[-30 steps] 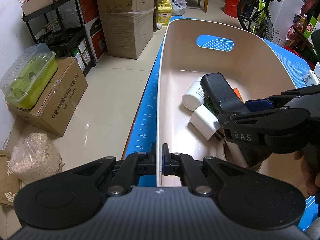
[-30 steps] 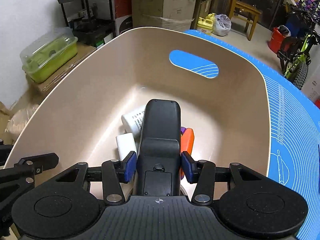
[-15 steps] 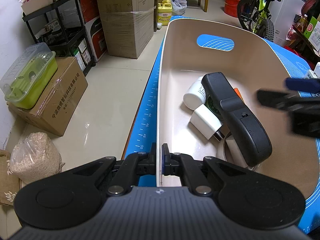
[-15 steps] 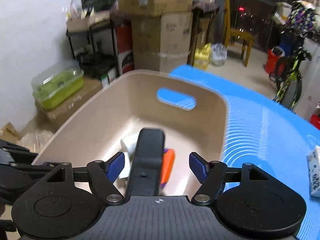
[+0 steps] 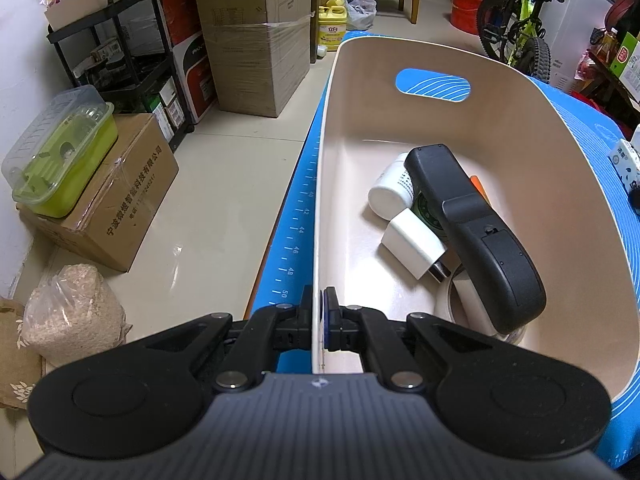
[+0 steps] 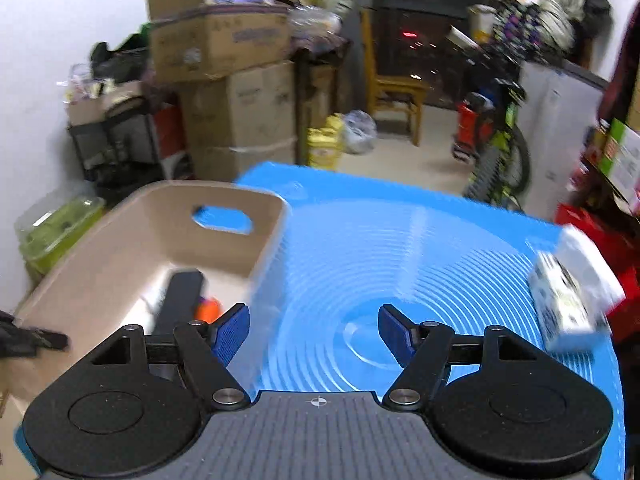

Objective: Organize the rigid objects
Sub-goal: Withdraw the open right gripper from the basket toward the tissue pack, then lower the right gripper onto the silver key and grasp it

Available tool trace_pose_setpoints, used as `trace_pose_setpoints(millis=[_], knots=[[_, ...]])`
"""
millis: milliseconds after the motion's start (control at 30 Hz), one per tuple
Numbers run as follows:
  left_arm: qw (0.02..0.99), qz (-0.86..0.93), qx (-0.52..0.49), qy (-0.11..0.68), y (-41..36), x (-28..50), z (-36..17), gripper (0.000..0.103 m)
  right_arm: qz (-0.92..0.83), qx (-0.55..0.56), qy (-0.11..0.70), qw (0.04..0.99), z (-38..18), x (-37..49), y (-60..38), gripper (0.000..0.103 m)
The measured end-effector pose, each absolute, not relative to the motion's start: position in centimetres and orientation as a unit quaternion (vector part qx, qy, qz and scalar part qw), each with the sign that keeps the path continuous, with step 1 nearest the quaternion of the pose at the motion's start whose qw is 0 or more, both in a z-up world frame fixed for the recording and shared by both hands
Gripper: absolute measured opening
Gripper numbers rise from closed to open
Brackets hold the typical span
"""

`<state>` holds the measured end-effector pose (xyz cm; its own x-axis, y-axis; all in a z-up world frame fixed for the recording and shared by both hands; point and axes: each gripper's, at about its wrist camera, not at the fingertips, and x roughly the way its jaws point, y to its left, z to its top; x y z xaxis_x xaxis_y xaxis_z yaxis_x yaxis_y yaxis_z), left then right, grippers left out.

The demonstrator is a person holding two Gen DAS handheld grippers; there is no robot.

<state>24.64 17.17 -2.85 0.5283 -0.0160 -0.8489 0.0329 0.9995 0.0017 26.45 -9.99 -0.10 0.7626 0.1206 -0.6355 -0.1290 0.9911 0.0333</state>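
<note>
My left gripper (image 5: 319, 312) is shut on the near left rim of the beige bin (image 5: 520, 128). In the bin lie a black handheld device (image 5: 476, 232), a white bottle (image 5: 390, 192), a white charger (image 5: 412, 242), an orange piece (image 5: 478, 184) and a tape roll (image 5: 472, 304). My right gripper (image 6: 314, 328) stands open over the blue mat (image 6: 400, 248), right of the bin (image 6: 132, 248), with nothing between its fingers. The black device (image 6: 180, 296) shows inside the bin. A white patterned box (image 6: 568, 296) lies on the mat at the right.
The bin sits at the mat's left edge, with floor below. Left of it stand cardboard boxes (image 5: 256, 40), a black shelf cart (image 5: 116, 64), a green lidded container (image 5: 60, 152) and a bag of grain (image 5: 72, 312). A bicycle (image 5: 516, 32) and a wooden chair (image 6: 392, 80) stand behind.
The right gripper opened and let go of the black device, which now lies in the bin. It then drew out of the bin and swung right over the mat. The left gripper kept still.
</note>
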Motion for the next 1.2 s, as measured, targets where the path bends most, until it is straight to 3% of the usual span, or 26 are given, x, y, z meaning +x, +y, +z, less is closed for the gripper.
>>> trace_pose_setpoints(millis=[300, 600, 667, 833, 967, 1033, 1200], knots=[[0.874, -0.012, 0.010, 0.486, 17.1, 24.7, -2.9, 0.005, 0.072, -0.008, 0.428, 0.901, -6.5, 26.6, -12.0, 0.076], [0.874, -0.012, 0.011, 0.486, 17.1, 24.7, -2.9, 0.005, 0.121, -0.053, 0.442, 0.887, -9.7, 25.8, -8.4, 0.072], [0.874, -0.012, 0.011, 0.486, 17.1, 24.7, -2.9, 0.005, 0.126, -0.056, 0.440, 0.887, -10.1, 25.9, -8.0, 0.067], [0.874, -0.012, 0.010, 0.486, 17.1, 24.7, -2.9, 0.005, 0.128, -0.047, 0.435, 0.890, -10.7, 26.1, -7.8, 0.042], [0.874, -0.012, 0.010, 0.486, 17.1, 24.7, -2.9, 0.005, 0.124, -0.061, 0.415, 0.899, -10.4, 25.7, -7.7, 0.034], [0.874, -0.012, 0.010, 0.486, 16.9, 24.7, -2.8, 0.005, 0.122, -0.068, 0.407, 0.903, -10.0, 25.7, -7.7, 0.013], [0.874, -0.012, 0.009, 0.486, 17.0, 24.7, -2.8, 0.005, 0.113, -0.083, 0.410, 0.901, -10.1, 26.3, -7.9, 0.012]])
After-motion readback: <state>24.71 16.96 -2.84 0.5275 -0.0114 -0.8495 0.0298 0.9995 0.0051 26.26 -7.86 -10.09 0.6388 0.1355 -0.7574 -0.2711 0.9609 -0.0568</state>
